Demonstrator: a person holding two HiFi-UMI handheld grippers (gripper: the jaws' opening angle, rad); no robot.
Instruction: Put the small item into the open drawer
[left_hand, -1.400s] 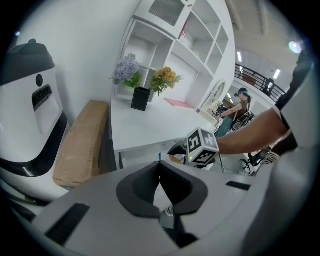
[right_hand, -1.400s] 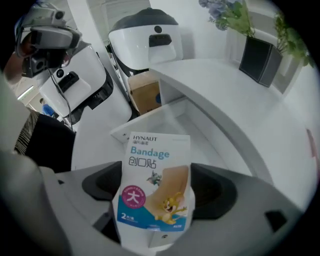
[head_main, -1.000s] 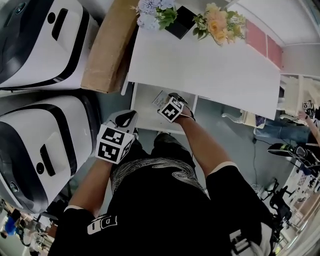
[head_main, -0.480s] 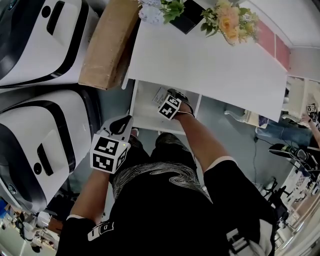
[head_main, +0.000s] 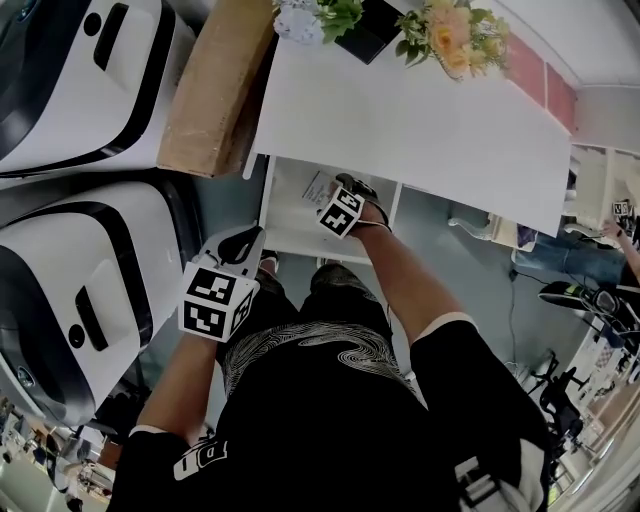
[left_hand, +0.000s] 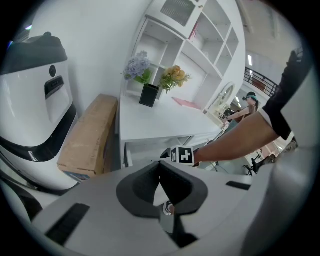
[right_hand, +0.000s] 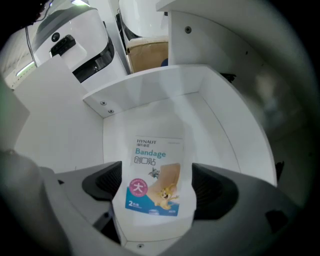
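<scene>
The small item is a white bandage packet (right_hand: 152, 182) with blue print and a cartoon picture. It sits between the pads of my right gripper (right_hand: 156, 187), which is shut on its two side edges just above the floor of the open white drawer (right_hand: 150, 92). In the head view the right gripper (head_main: 330, 197) reaches into the drawer (head_main: 290, 235) below the white desk top (head_main: 420, 120), with the packet (head_main: 318, 186) showing at its tip. My left gripper (head_main: 240, 243) hangs outside the drawer's near left corner; its jaws (left_hand: 160, 164) are shut with nothing in them.
A long cardboard box (head_main: 215, 90) leans beside the desk on the left. Two large white and black machines (head_main: 80, 290) stand further left. A black vase (head_main: 370, 30) and flowers (head_main: 450, 30) are at the desk's back edge. The person's legs stand close to the drawer front.
The left gripper has drifted a little down and to the left. The right gripper stays in the drawer with the packet, hardly moved.
</scene>
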